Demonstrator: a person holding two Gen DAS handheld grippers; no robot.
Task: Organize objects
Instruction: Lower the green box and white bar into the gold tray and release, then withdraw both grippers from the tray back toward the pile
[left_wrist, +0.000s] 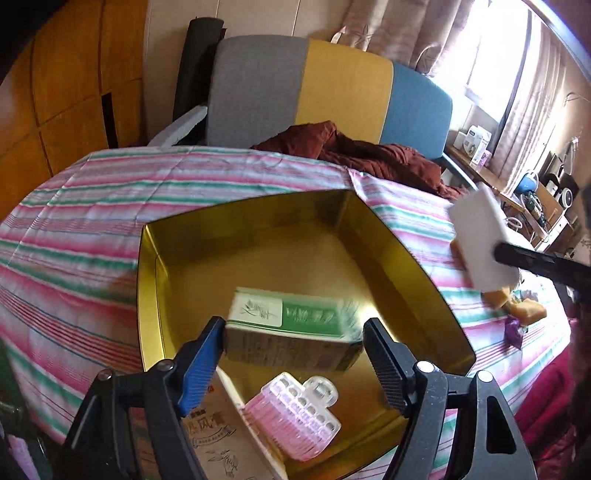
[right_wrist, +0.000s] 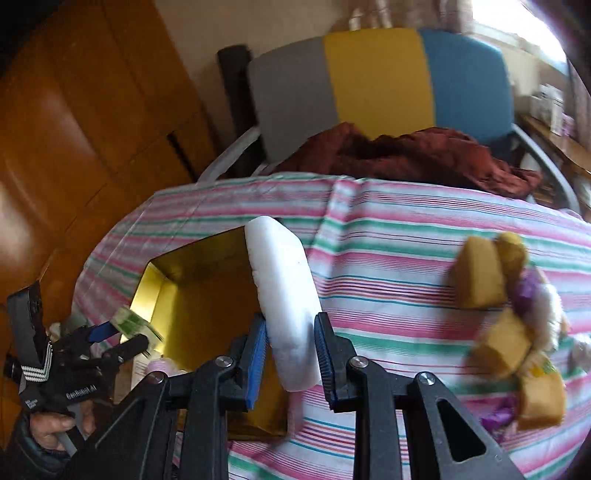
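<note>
An open gold tin (left_wrist: 402, 266) lies on the striped cloth (left_wrist: 110, 206). Over its inside, a green and white carton (left_wrist: 291, 314) is blurred between the fingers of my left gripper (left_wrist: 295, 328). The jaws stand apart, with a sliver of gap at the carton's right end. A pink hair roller (left_wrist: 295, 417) lies in the tin's near corner. My right gripper (right_wrist: 290, 332) is shut on a white foam block (right_wrist: 284, 280), held beside the tin's (right_wrist: 177, 273) right wall. The left wrist view shows that block (left_wrist: 480, 236) at the right. The left gripper (right_wrist: 129, 334) shows at lower left in the right wrist view.
Yellow sponge blocks (right_wrist: 480, 277) and purple wrappers (right_wrist: 528, 291) lie heaped on the cloth to the right. A printed cardboard packet (left_wrist: 218, 435) leans at the tin's near edge. Behind the table stand a grey, yellow and blue chair (left_wrist: 347, 88) with a red-brown garment (left_wrist: 369, 151), and a wooden cabinet (right_wrist: 74, 129).
</note>
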